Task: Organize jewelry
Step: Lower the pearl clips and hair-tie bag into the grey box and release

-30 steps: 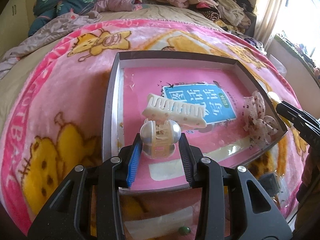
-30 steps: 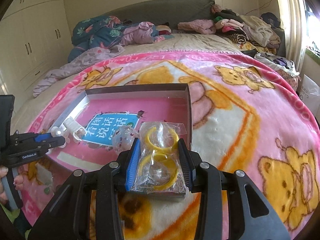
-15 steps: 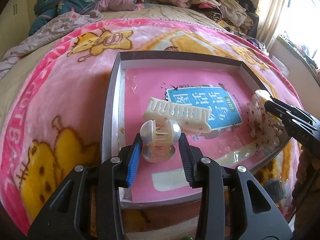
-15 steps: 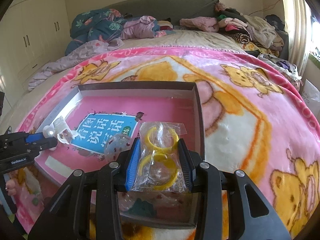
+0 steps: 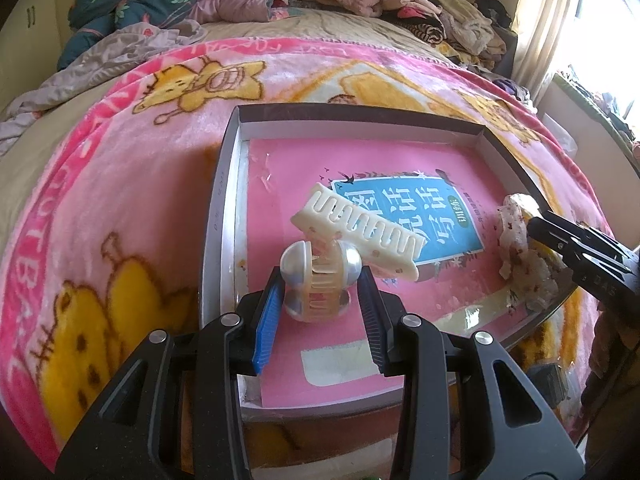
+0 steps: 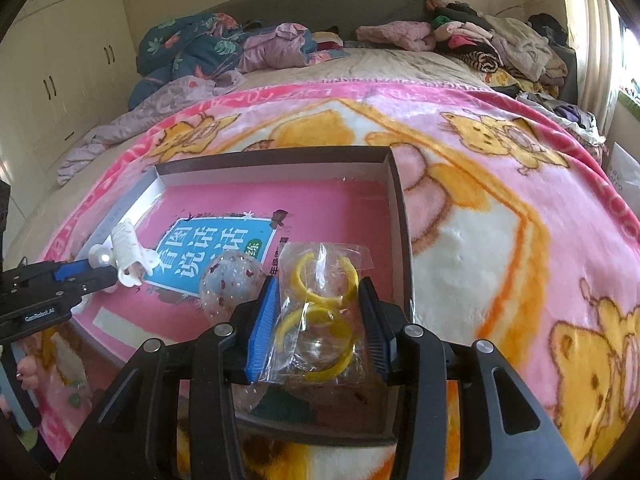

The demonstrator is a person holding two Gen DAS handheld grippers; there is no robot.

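My left gripper (image 5: 320,304) is shut on a white claw hair clip (image 5: 360,232) with pearly round ends, held over the near left part of the shallow grey box (image 5: 216,216). From the right wrist view the clip (image 6: 128,248) and left gripper (image 6: 104,276) sit at the box's left wall. My right gripper (image 6: 318,320) has a clear bag of yellow rings (image 6: 320,312) between its pads over the box's right front corner. Its jaws are opening, and the bag's edges still touch both pads. A spotted sheer scrunchie (image 6: 230,280) lies just left of the bag.
The box (image 6: 272,156) rests on a pink cartoon blanket (image 6: 500,208) on a bed, and a pink book with a blue label (image 5: 400,216) lines its floor. Piled clothes (image 6: 480,40) lie at the far end. Wardrobe doors (image 6: 60,60) stand at the left.
My right gripper came in and down over the box's right front corner with the bag, and its jaws have spread a little. The left gripper holds the clip as before.
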